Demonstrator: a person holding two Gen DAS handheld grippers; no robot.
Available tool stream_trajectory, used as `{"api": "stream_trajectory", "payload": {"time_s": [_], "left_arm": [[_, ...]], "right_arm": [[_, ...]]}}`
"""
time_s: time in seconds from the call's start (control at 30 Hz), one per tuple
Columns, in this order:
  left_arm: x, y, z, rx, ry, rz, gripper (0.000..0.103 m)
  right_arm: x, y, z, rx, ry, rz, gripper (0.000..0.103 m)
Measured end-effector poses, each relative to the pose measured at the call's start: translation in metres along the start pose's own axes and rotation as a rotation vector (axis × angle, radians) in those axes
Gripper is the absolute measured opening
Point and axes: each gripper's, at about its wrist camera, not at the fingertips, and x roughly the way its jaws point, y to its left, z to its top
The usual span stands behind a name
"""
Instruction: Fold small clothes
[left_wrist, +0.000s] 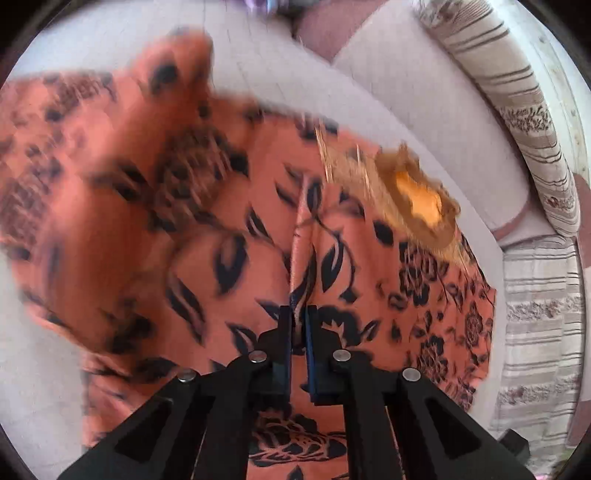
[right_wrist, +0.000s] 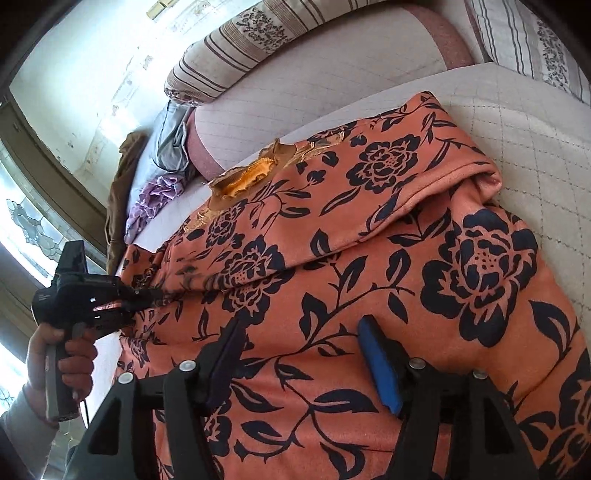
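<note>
The salmon-orange fabric garment printed with dark navy flowers and leaves (right_wrist: 369, 258) lies spread over the pale quilted sofa seat (right_wrist: 535, 155), with a brown-and-yellow embroidered neckline patch (right_wrist: 251, 173) at its far edge. One layer, hemmed along its edge, is already turned over across the middle.

The left hand-held gripper (left_wrist: 299, 321) has its fingers nearly together, with a raised ridge of the garment pinched between them. The right hand-held gripper (right_wrist: 299, 350) stands wide apart above the near part of the garment and holds nothing.

Judged from this layout, a fold is in progress: the left hand-held gripper lifts a pinched edge at the left side. The next move likely calls for the right hand-held gripper to descend, close on the near edge, and both to carry the cloth across evenly so that the layers align.

The left wrist view shows the pinch itself and a lifted, motion-blurred mass of cloth at left; it also shows the striped beige bolster cushion (left_wrist: 517, 110) at right. The right wrist view shows what the first cannot: the person's left hand (right_wrist: 62, 365) on the tool's handle, the folded hem line, a crumpled lilac cloth (right_wrist: 155, 199) and a grey cloth (right_wrist: 171, 136) on the far left of the sofa, and a window at far left.
</note>
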Motion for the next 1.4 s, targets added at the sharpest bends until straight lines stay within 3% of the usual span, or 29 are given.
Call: {"api": "stream_trajectory", "payload": {"time_s": [0.13, 0.2, 0.27, 0.33, 0.4, 0.5, 0.6, 0.7, 0.77, 0.8, 0.83, 0.87, 0.93, 1.0, 1.07, 1.1, 1.17, 1.2, 1.27, 1.4], "left_arm": [[-0.062, -0.040, -0.003, 0.198, -0.264, 0.011, 0.003], [-0.065, -0.049, -0.008, 0.265, -0.313, 0.060, 0.003], [-0.034, -0.036, -0.011, 0.244, -0.194, 0.114, 0.004], [0.023, -0.001, -0.017, 0.131, 0.001, 0.189, 0.005], [0.018, 0.004, -0.023, 0.146, -0.077, 0.153, 0.007], [0.009, -0.001, -0.028, 0.191, -0.090, 0.193, 0.006], [0.009, 0.009, -0.027, 0.148, -0.091, 0.203, 0.002], [0.007, 0.014, -0.029, 0.142, -0.086, 0.176, 0.002], [0.005, 0.013, -0.030, 0.162, -0.089, 0.186, 0.002], [0.004, 0.011, -0.032, 0.171, -0.089, 0.190, 0.002], [0.005, 0.015, -0.020, 0.175, -0.085, 0.194, 0.002], [0.009, 0.009, -0.015, 0.181, -0.086, 0.201, 0.002], [-0.007, 0.004, -0.015, 0.202, -0.149, 0.174, 0.002], [-0.014, -0.002, -0.015, 0.223, -0.179, 0.146, 0.007], [-0.008, -0.010, -0.016, 0.241, -0.159, 0.102, 0.016], [-0.001, -0.013, -0.017, 0.247, -0.145, 0.101, 0.027], [0.027, -0.010, -0.019, 0.239, -0.063, 0.133, 0.037], [0.029, -0.012, -0.021, 0.248, -0.091, 0.130, 0.037], [0.028, -0.018, -0.025, 0.287, -0.113, 0.144, 0.038], [0.034, -0.022, -0.026, 0.297, -0.129, 0.150, 0.040]], "right_arm": [[0.003, 0.003, 0.000, 0.001, 0.001, 0.001, 0.068], [0.004, 0.004, 0.000, -0.001, 0.002, -0.003, 0.068], [0.006, 0.005, 0.000, -0.006, 0.003, -0.009, 0.070], [0.008, 0.007, 0.000, -0.010, 0.003, -0.006, 0.071], [0.006, 0.007, 0.002, 0.001, 0.013, -0.001, 0.071], [-0.003, 0.002, 0.015, 0.082, 0.039, 0.043, 0.071], [-0.024, -0.016, 0.046, 0.199, -0.056, 0.096, 0.071], [-0.026, -0.037, 0.086, 0.305, -0.081, 0.183, 0.073], [-0.004, -0.053, 0.111, 0.381, -0.010, 0.288, 0.078], [0.012, -0.063, 0.119, 0.407, 0.042, 0.286, 0.078], [0.031, -0.080, 0.121, 0.435, 0.108, 0.178, 0.076], [0.039, -0.094, 0.119, 0.494, 0.135, 0.126, 0.059], [0.032, -0.108, 0.116, 0.603, 0.098, 0.197, 0.061], [0.021, -0.095, 0.121, 0.544, 0.066, 0.229, 0.072], [0.020, -0.083, 0.129, 0.477, 0.062, 0.272, 0.074], [0.023, -0.082, 0.134, 0.460, 0.061, 0.270, 0.074], [0.030, -0.096, 0.147, 0.450, 0.045, 0.193, 0.075], [0.036, -0.110, 0.149, 0.471, 0.056, 0.124, 0.073], [0.043, -0.129, 0.150, 0.620, 0.053, 0.159, 0.074], [0.031, -0.092, 0.175, 0.431, -0.005, 0.193, 0.076]]}}
